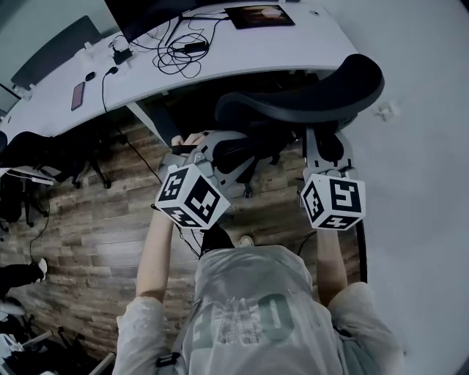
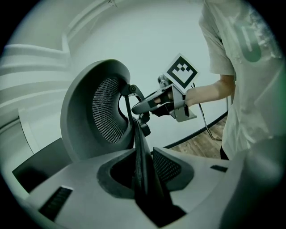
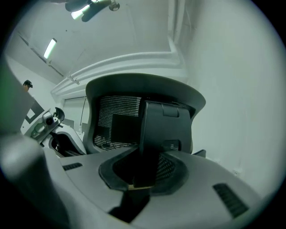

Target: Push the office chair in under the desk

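The black office chair [image 1: 308, 95] stands with its curved mesh back at the edge of the white desk [image 1: 293, 44], its seat hidden below. My left gripper [image 1: 192, 146] is at the back's left side. In the left gripper view my left gripper [image 2: 142, 174] is shut on a thin black bar of the chair's back frame [image 2: 136, 147], beside the mesh headrest [image 2: 96, 112]. My right gripper [image 1: 322, 146] holds the back's right side. In the right gripper view my right gripper [image 3: 143, 174] is shut on the chair's broad black support post [image 3: 158, 129].
Cables [image 1: 179, 47], a phone [image 1: 78, 95] and a dark pad [image 1: 258, 15] lie on the desk. A desk leg [image 1: 150, 124] stands left of the chair. Other dark chairs [image 1: 44, 154] sit at far left on the wood floor [image 1: 95, 242]. A white wall [image 1: 418, 183] runs along the right.
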Tool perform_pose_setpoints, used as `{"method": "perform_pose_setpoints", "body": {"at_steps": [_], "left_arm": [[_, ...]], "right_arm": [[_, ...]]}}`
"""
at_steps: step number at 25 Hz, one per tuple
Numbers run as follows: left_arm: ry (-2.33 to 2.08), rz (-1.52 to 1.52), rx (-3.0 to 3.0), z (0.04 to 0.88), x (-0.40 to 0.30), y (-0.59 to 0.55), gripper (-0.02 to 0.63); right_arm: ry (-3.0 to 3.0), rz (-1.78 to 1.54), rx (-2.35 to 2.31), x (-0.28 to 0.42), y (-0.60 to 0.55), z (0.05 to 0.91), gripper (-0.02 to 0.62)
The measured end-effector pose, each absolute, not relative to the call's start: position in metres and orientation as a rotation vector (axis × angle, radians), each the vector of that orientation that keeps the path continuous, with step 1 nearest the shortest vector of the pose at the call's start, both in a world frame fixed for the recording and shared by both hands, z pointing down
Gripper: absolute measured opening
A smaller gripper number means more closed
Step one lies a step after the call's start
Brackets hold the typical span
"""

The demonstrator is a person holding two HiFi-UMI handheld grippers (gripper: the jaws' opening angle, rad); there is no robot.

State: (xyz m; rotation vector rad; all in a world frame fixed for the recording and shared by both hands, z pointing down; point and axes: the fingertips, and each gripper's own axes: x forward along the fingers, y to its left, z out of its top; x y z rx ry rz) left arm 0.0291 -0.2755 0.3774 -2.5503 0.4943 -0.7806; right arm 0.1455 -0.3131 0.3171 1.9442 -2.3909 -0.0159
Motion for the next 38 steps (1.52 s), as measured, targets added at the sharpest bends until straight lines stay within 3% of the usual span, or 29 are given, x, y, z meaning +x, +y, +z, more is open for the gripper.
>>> {"method": "perform_pose_setpoints", "body": {"at_steps": [38], "left_arm": [[0.190,-0.707,-2.505,0.381,-0.015,-0.514,0.130]], "right_arm": [[-2.245,0.042,2.013,0.100,-0.520,0.328,0.066]]}}
